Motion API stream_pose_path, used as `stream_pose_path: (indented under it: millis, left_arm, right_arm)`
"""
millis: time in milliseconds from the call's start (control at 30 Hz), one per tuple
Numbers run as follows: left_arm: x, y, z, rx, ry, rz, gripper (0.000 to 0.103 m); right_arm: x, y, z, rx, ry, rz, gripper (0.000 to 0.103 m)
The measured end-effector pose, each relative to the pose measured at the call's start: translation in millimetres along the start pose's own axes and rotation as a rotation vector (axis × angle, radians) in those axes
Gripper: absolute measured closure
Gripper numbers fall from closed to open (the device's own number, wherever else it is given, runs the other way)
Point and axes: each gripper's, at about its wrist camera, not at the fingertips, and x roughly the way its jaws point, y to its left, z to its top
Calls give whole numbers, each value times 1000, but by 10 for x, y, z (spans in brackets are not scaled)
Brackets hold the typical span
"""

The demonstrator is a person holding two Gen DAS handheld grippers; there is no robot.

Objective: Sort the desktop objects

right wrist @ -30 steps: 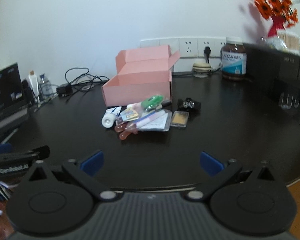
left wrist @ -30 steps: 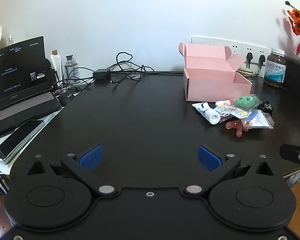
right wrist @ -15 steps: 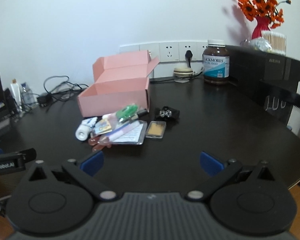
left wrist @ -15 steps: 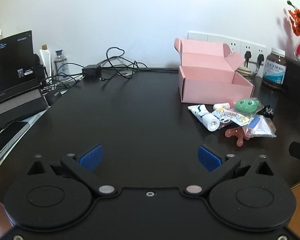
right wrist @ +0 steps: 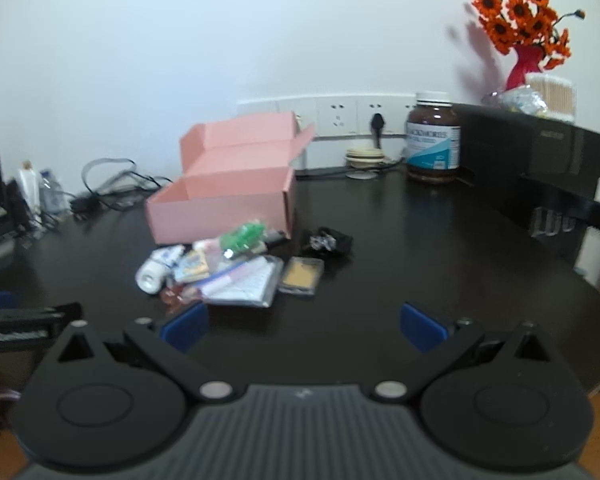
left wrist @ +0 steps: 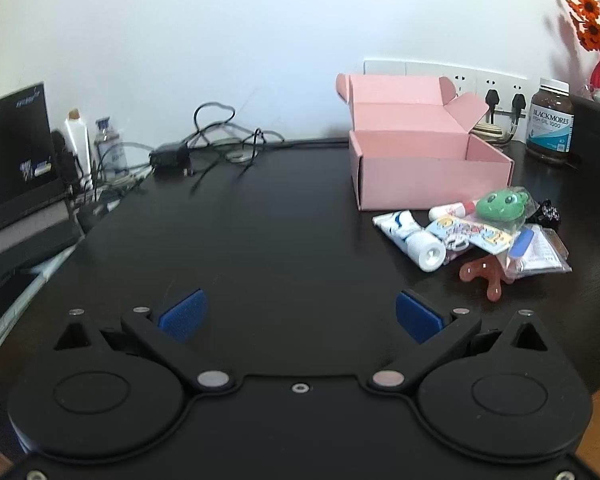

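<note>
Black gripper (left wrist: 298, 314), blue pads (left wrist: 182, 314)

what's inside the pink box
The pink box stands open, and only bare pink inner walls show. Its floor is hidden behind the front wall in both views, so contents cannot be ruled out.

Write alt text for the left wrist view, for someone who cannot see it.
The open left gripper hovers over a dark desk, holding nothing. Ahead to the right, an open pink box stands with a small pile in front of it: a white tube, a green frog toy and packets. Cables and a screen sit at the left, a brown jar at the far right.
</note>
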Motion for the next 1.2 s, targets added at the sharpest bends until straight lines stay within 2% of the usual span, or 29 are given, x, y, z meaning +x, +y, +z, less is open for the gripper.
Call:
stream_pose_path:
  millis: [167,233,333,400,500,600,833,933,1033,1200]
  left_arm:
    - [70,-14,132,45,-26,-39,0]
    - [123,-14,162,48,-19,-56,0]
    - [211,-55,185,77,-4,-43,0]
    - [259,-75,221,97,17,-76,0]
    - [281,-66,281,106,-1,-146,0]
    - [307,-79,320,127,-51,-154,0]
    - [385,-91,252,178,-76,-184,0]
    - [417,-29,330,166,-92,-206,0]
    - [490,52,484,123,-73,-236,0]
    - [576,127,724,87,-84,-246,0]
  right_arm:
    - [108,-66,53,13,13,-7,1]
    - [172,-90,53,7,33,-30,1]
    - [266,-121,32,-6,77,-44,1]
    - [296,-136,6,-12,84,-45,1]
    - [270,-130,-43,-36,36,-47,1]
    - [207,-100,-73,-80,-44,-18,1]
    - [306,11,-5,-164,-16,30,1]
    - [354,0,58,-180,-5,51,1]
    - [433,-41,182,-167,15,51,1]
    - [561,-154,308,-72,59,69,1]
